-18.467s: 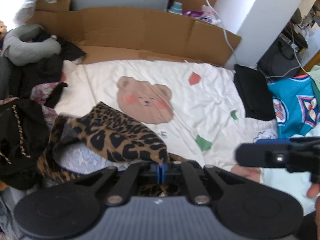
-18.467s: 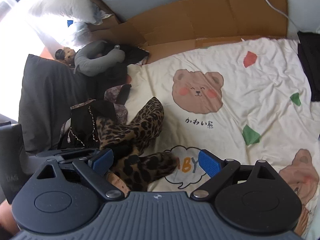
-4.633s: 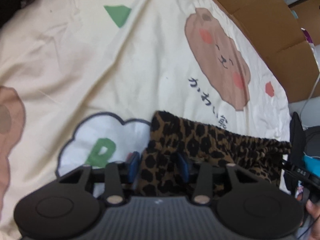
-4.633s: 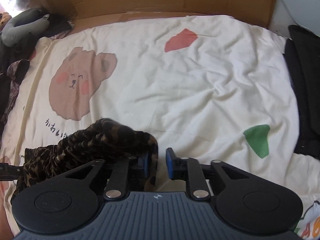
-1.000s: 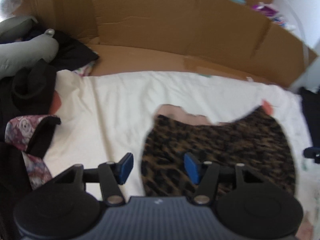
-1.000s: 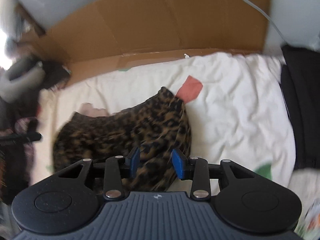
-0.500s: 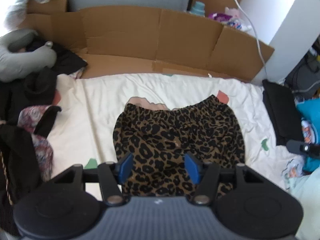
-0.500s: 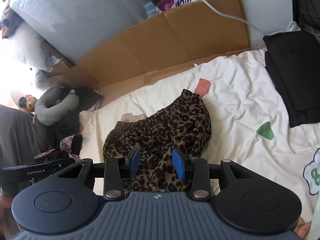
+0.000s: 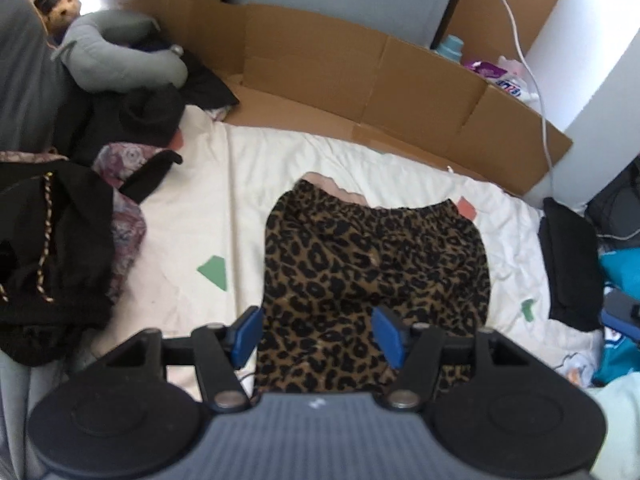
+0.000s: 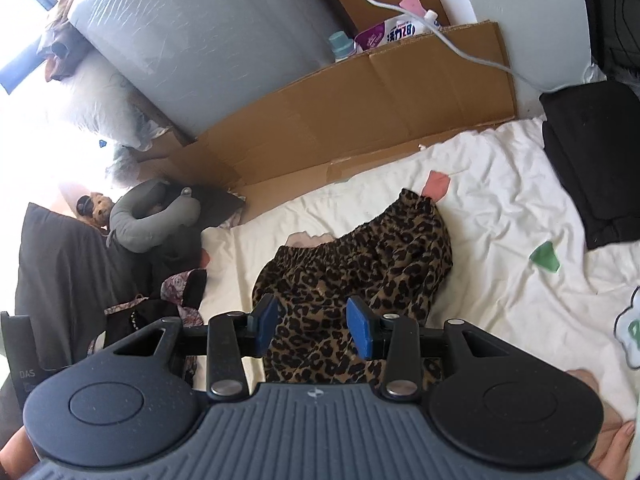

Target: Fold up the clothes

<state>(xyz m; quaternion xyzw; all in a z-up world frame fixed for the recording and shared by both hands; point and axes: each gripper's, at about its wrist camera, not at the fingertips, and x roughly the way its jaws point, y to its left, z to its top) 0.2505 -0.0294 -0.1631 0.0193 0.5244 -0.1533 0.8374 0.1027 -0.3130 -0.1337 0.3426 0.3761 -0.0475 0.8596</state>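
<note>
Your left tool (image 9: 316,334) is opening and your right tool (image 10: 312,322) stands apart, both empty above the leopard-print fabric garment (image 9: 372,264), which lies flat on the cream bear-print bedsheet (image 9: 248,184).

A bed covered by a cream sheet (image 9: 248,184) printed with green and red patches carries a leopard-print garment (image 9: 372,256), spread flat near the middle with its gathered waistband toward the far cardboard. To the left of that garment lies a heap of dark clothes (image 9: 52,248) with a floral piece in it and, beyond the heap, a grey neck pillow (image 9: 116,64). To the garment's right a folded black garment (image 9: 572,264) rests at the sheet's edge, and flattened cardboard (image 9: 360,92) borders the far side
</note>
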